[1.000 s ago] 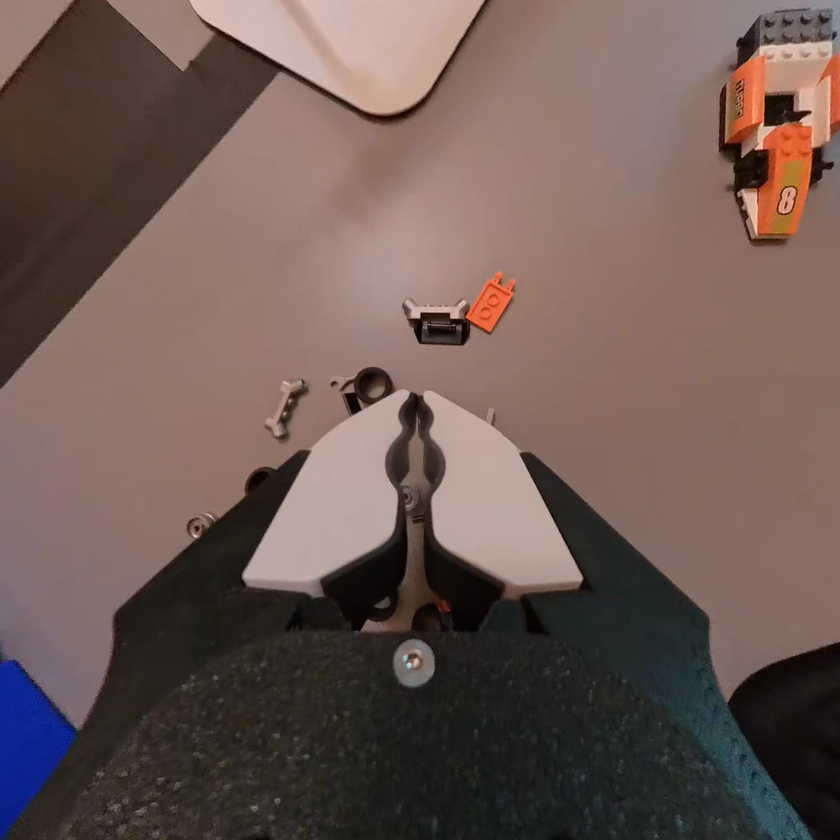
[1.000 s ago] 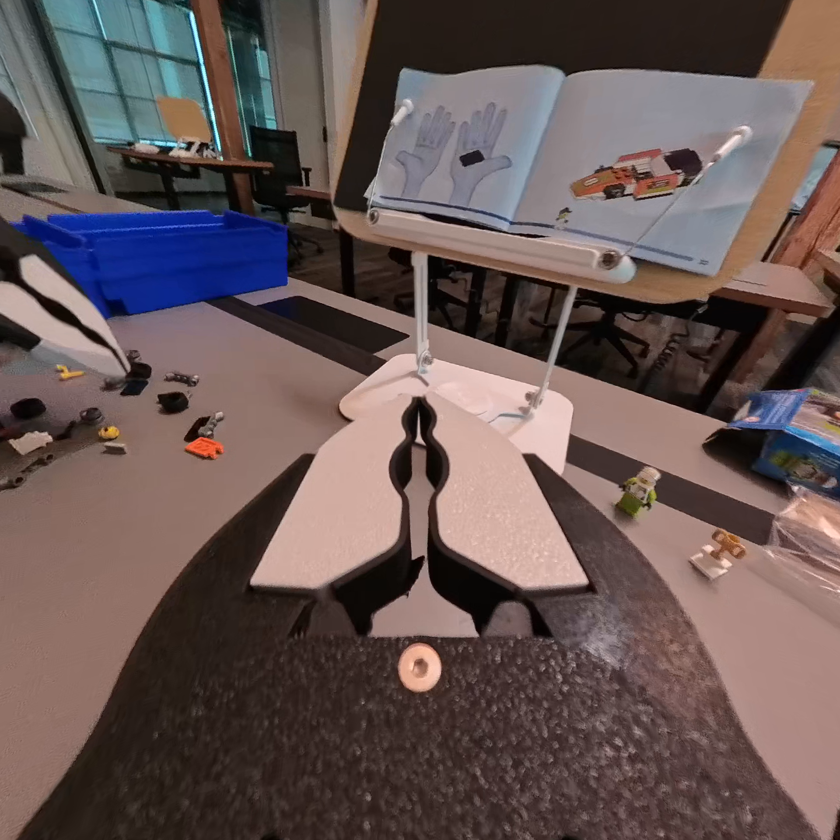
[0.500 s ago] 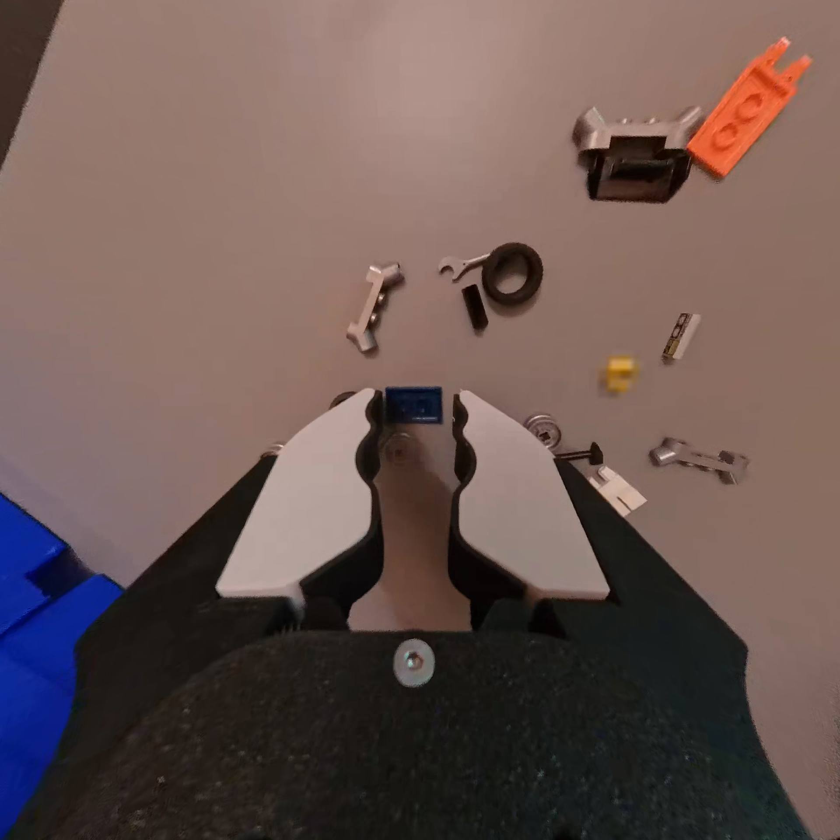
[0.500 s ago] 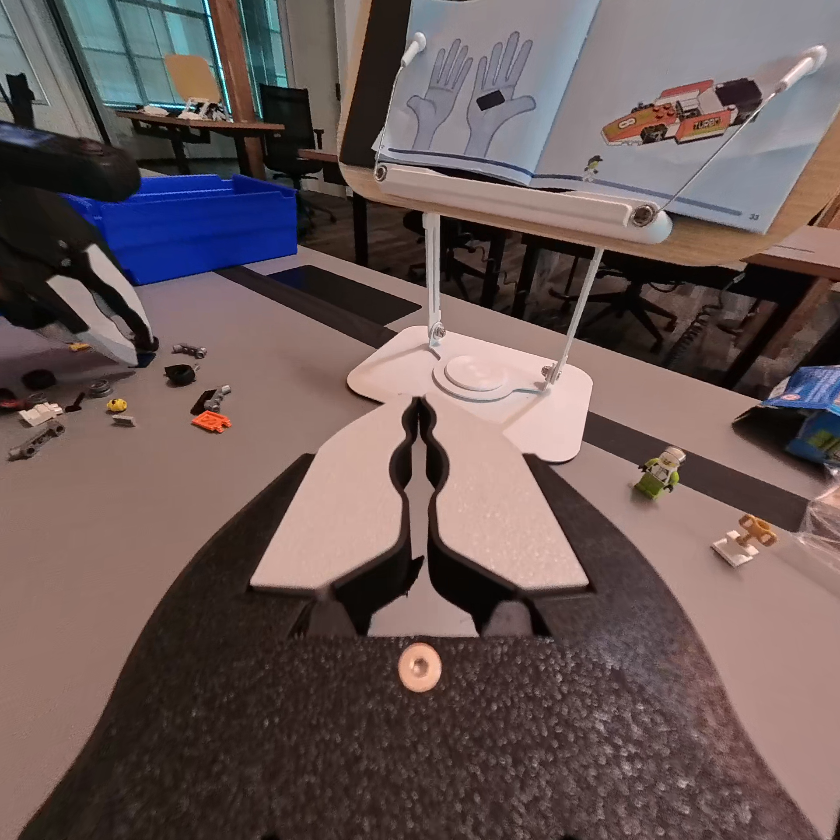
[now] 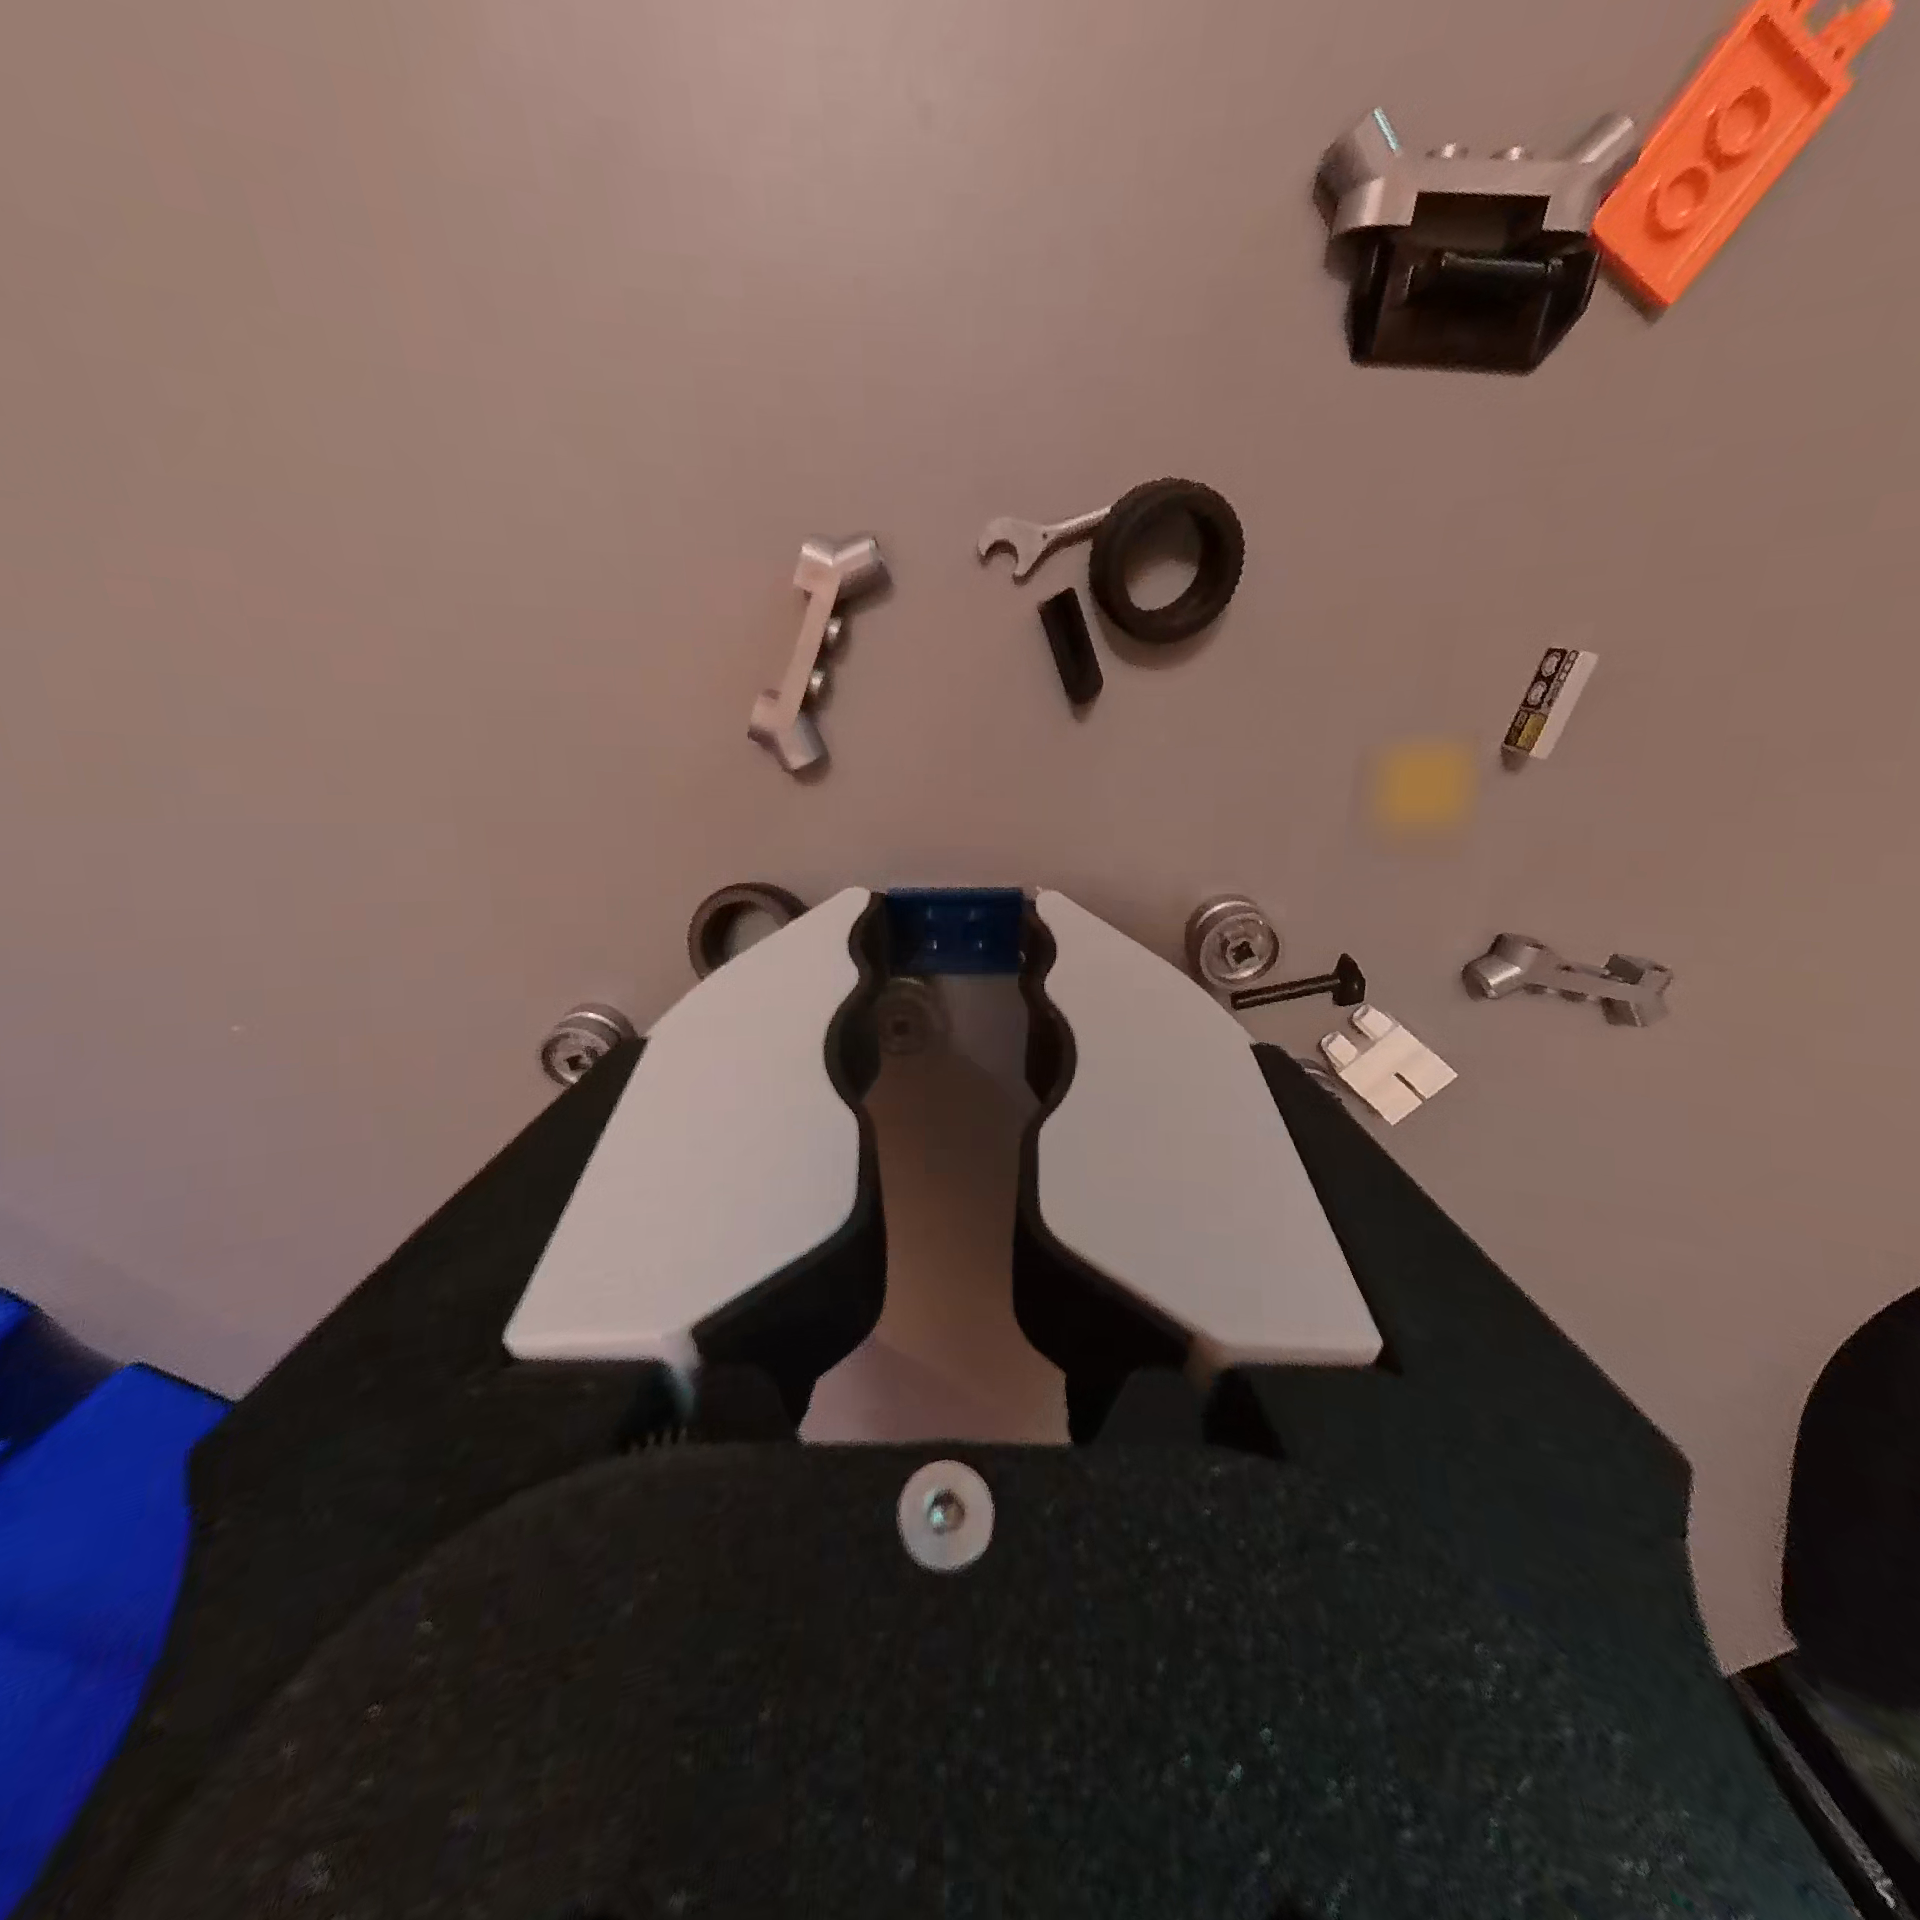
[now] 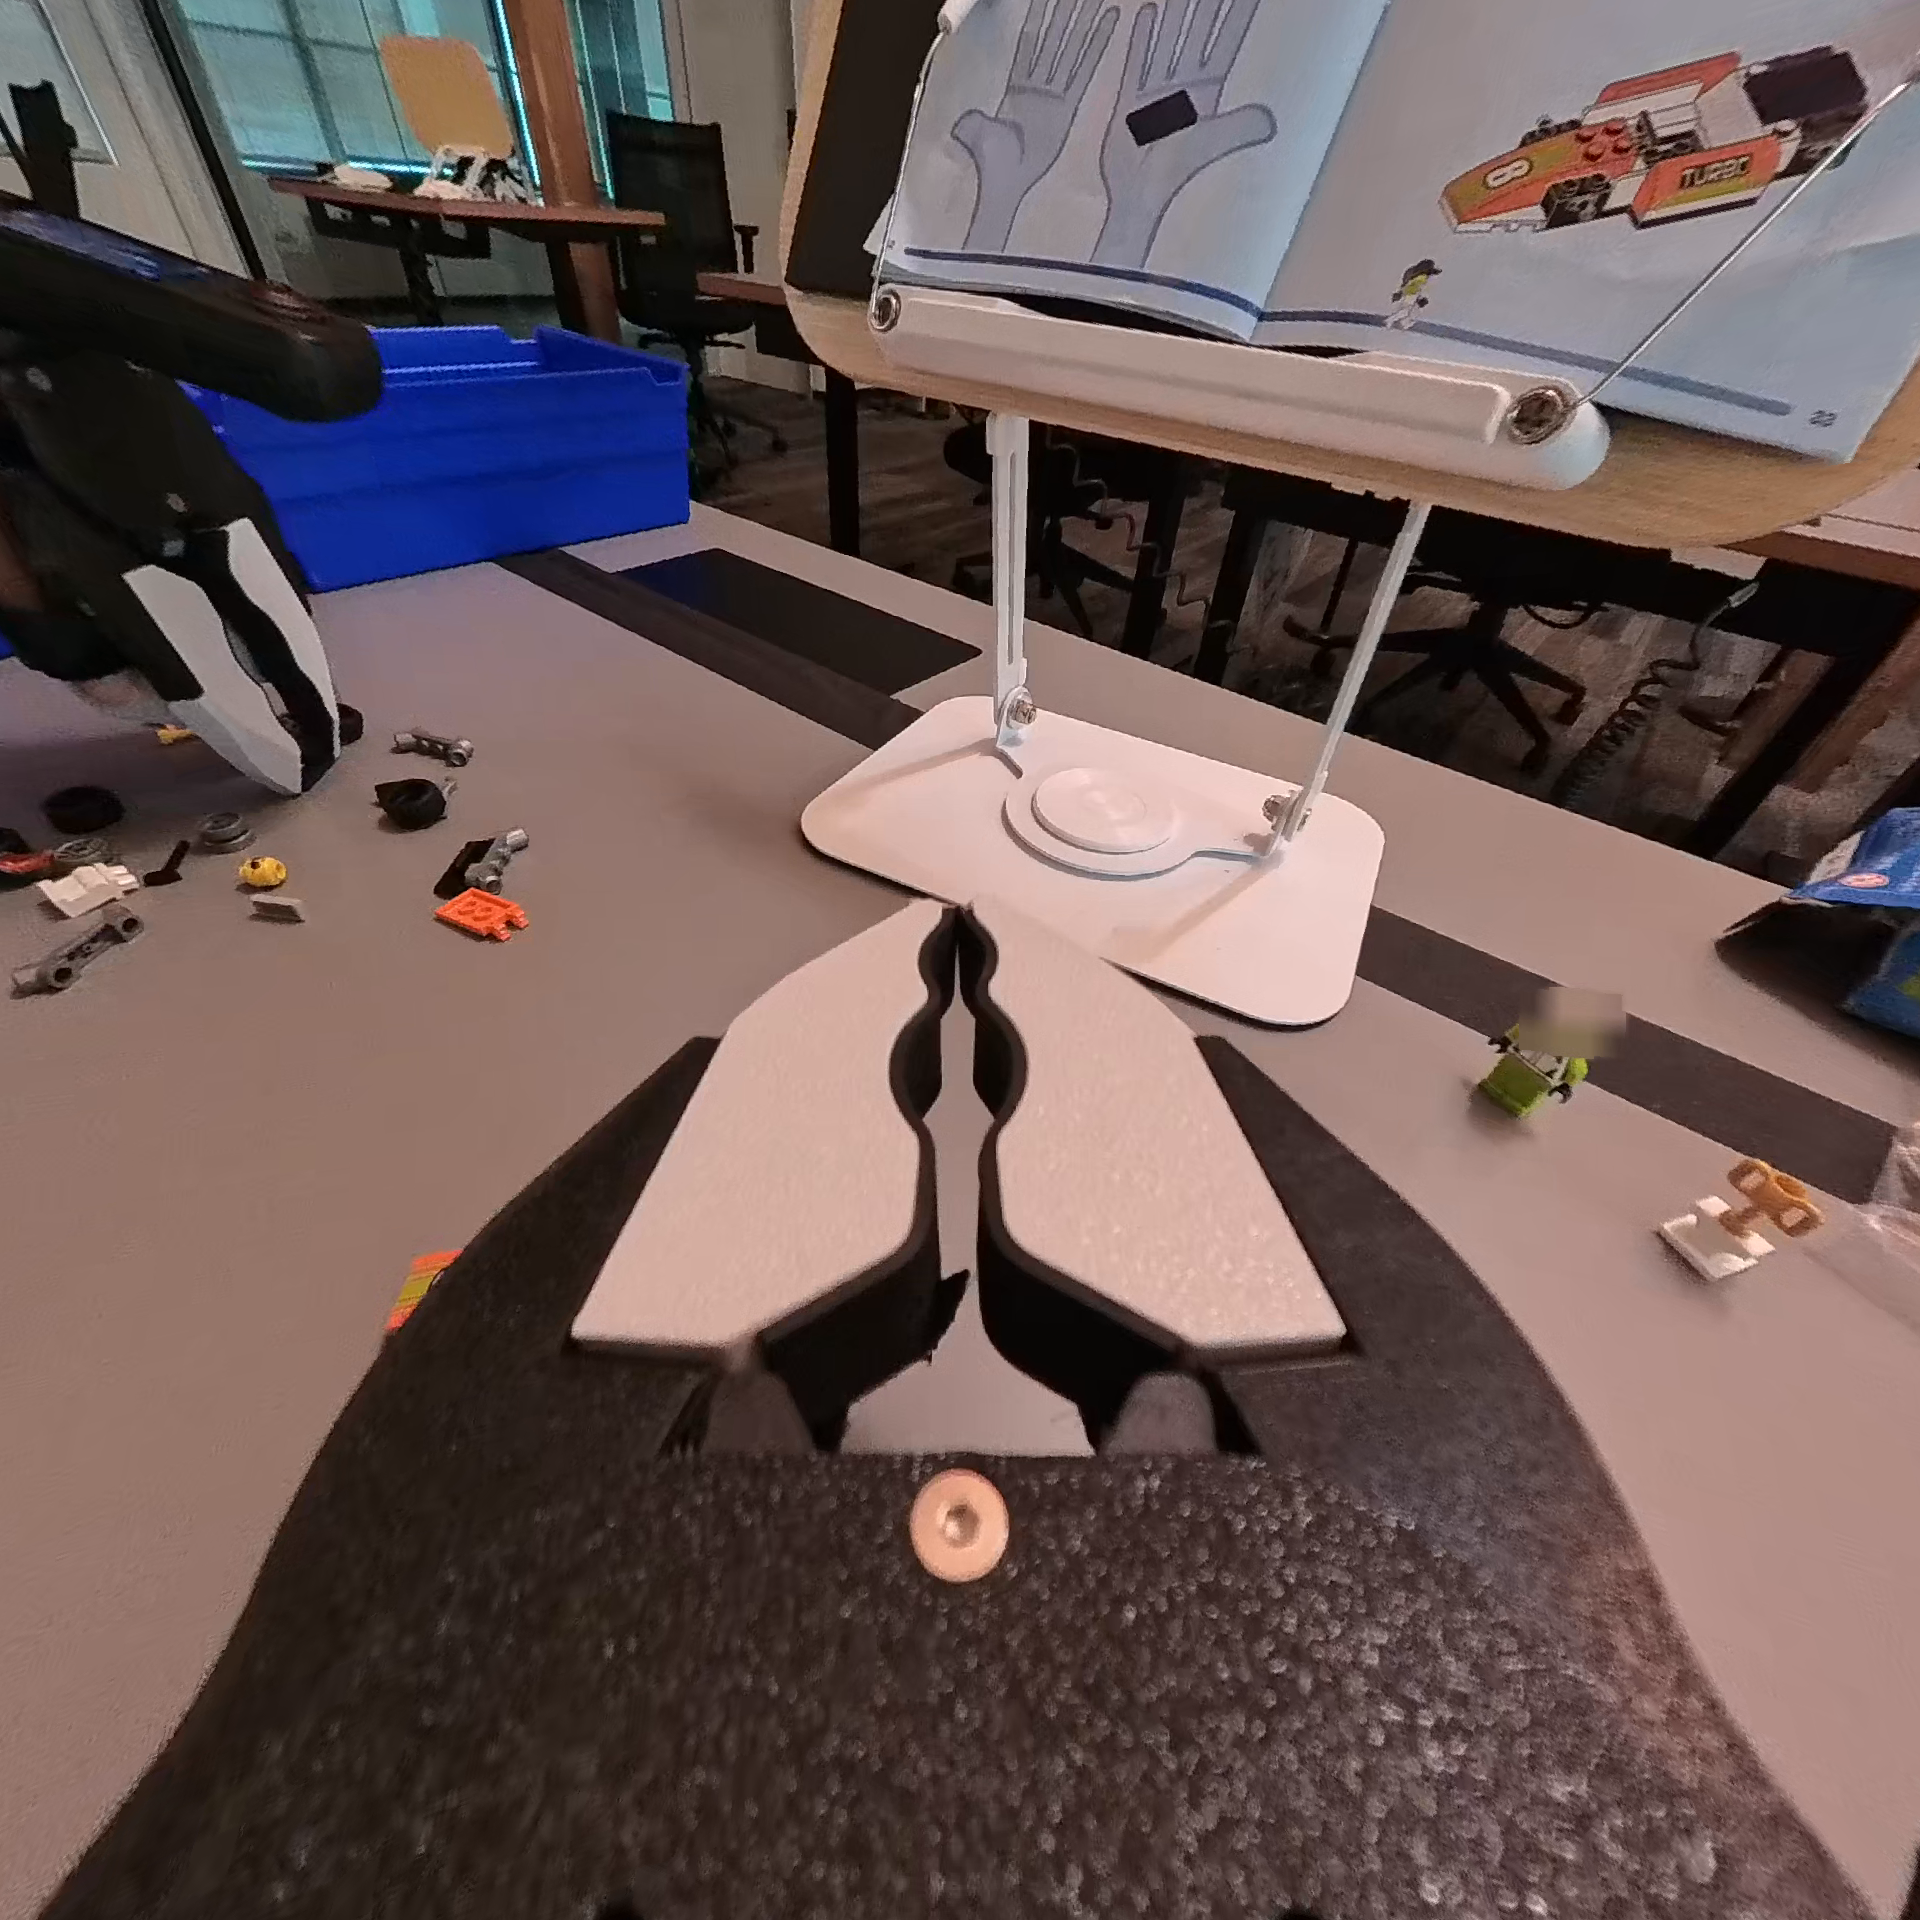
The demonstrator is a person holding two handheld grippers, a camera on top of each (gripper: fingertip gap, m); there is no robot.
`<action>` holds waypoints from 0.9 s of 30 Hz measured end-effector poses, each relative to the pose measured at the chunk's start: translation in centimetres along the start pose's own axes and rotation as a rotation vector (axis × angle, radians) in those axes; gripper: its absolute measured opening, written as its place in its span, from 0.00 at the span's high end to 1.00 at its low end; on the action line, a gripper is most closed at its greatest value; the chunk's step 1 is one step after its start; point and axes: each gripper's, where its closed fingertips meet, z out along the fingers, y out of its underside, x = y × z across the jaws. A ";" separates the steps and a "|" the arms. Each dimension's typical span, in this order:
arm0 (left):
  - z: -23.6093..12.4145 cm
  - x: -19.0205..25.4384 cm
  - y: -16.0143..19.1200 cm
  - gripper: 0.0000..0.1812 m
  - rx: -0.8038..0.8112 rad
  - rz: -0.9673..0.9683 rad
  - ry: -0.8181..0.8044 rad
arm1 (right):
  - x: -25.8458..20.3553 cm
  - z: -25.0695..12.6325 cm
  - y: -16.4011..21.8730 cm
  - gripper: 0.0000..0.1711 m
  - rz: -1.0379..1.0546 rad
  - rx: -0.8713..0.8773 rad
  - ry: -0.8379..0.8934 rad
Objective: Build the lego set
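Note:
My left gripper [image 5: 954, 914] is open, low over the grey table, and a small blue brick [image 5: 956, 932] lies between its fingertips with narrow gaps on both sides. Around it lie loose parts: a black tyre [image 5: 1169, 577], a grey wrench [image 5: 1029, 540], a grey bracket [image 5: 816, 649], wheel hubs [image 5: 1234, 940] and an orange plate [image 5: 1725, 156]. My right gripper [image 6: 954, 920] is shut and empty above the table, pointing at the book stand's base [image 6: 1101, 852]. The left gripper [image 6: 281, 748] also shows at the far left of the right wrist view.
An open instruction booklet [image 6: 1351, 156] rests on the stand. Blue bins [image 6: 468, 447] stand at the back left. A green minifigure [image 6: 1527, 1075], a white and gold piece [image 6: 1735, 1226] and a blue box [image 6: 1860, 935] lie to the right. An orange model's edge [image 6: 421, 1283] shows beside my right gripper. The gap from one gripper's tips to the other's is roughly 35 cm. The grey wrench [image 5: 1029, 540] is about 6 cm from my left fingertips and 30 cm from my right. To the orange plate [image 5: 1725, 156]: left tips about 12 cm, right tips about 20 cm. Seen from the right wrist view [image 6: 480, 913] as well.
My left gripper opened and moved down and left over the loose parts, so the blue brick now lies between its tips. My right gripper stayed shut and drifted towards the stand.

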 end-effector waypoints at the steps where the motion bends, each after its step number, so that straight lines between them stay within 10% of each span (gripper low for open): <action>1: 0.0 0.1 0.0 0.87 0.010 -0.002 0.002 | -0.1 0.0 0.0 1.00 -0.002 0.000 -0.001; 7: -3.2 3.3 -3.4 0.87 0.303 -0.030 0.147 | -1.2 -0.1 -0.7 1.00 -0.036 0.033 -0.037; 16: -11.8 19.4 -11.5 0.87 0.842 0.120 0.823 | -11.2 -2.3 -3.1 0.82 -0.374 0.185 -0.398; 27: -12.9 24.2 -14.5 0.87 0.926 0.165 1.175 | -13.6 -3.4 -4.2 0.84 -0.772 0.262 -0.284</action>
